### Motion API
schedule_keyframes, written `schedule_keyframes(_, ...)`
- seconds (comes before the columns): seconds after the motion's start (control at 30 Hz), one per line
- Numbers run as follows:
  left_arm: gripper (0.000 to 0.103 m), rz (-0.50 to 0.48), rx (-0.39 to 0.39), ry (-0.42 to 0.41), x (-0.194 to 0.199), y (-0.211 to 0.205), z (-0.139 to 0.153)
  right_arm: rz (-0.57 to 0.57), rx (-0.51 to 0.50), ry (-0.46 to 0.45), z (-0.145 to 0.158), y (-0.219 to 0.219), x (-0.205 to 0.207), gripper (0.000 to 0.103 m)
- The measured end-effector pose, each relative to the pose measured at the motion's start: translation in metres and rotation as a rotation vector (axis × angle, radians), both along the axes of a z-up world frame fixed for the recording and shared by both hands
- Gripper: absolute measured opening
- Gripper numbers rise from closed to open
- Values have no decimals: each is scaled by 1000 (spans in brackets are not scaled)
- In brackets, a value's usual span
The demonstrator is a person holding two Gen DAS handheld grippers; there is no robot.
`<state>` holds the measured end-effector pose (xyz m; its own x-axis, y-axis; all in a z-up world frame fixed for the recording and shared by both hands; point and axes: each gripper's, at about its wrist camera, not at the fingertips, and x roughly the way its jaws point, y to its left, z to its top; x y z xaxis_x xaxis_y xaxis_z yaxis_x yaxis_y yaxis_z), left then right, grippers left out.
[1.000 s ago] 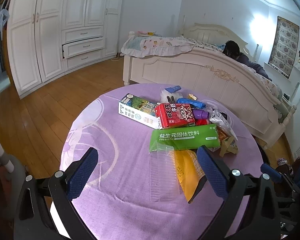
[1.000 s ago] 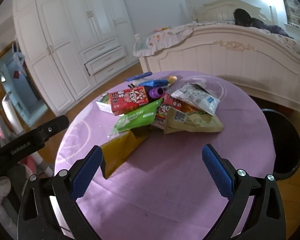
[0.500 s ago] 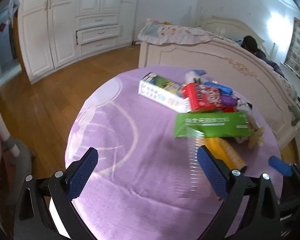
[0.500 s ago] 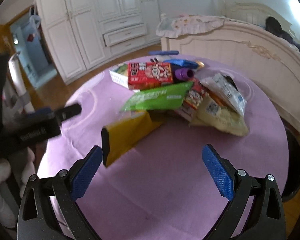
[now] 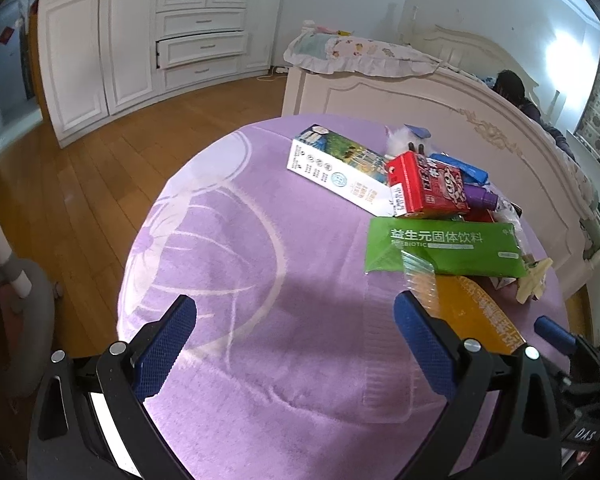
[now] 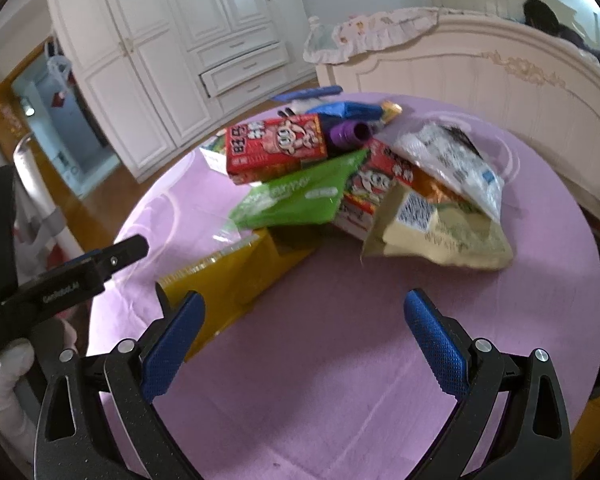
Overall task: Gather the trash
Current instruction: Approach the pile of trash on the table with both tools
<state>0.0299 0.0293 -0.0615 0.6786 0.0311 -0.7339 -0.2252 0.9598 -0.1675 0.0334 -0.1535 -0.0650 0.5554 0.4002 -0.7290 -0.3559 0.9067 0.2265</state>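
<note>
Both grippers hover empty over a round purple worktop (image 5: pixel 228 240), jaws apart. The left gripper (image 5: pixel 294 344) sees a white carton (image 5: pixel 336 168) leftmost in the trash pile; the right gripper (image 6: pixel 304 336) alone shows a beige bag (image 6: pixel 440 232) at the right.

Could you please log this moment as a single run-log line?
left gripper: open, empty | right gripper: open, empty | trash pile: untouched on purple table | nearest: yellow packet

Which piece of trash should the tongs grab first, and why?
Probably the yellow packet. It lies nearest, right beside the right tongs, which are open and holding nothing, and it sticks out from the pile. I'd nudge those tongs a little left and forward to straddle it.
</note>
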Motion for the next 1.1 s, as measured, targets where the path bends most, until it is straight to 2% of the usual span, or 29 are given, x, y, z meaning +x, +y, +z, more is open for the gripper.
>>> schedule_keyframes(0.3,98,-23,31,-5,5,-9,1,-21,16,12,-7,-5,-3,98)
schedule_keyframes(1.1,98,-48,67,-27,0,-16,9,-18,24,1,0,-4,-10,98)
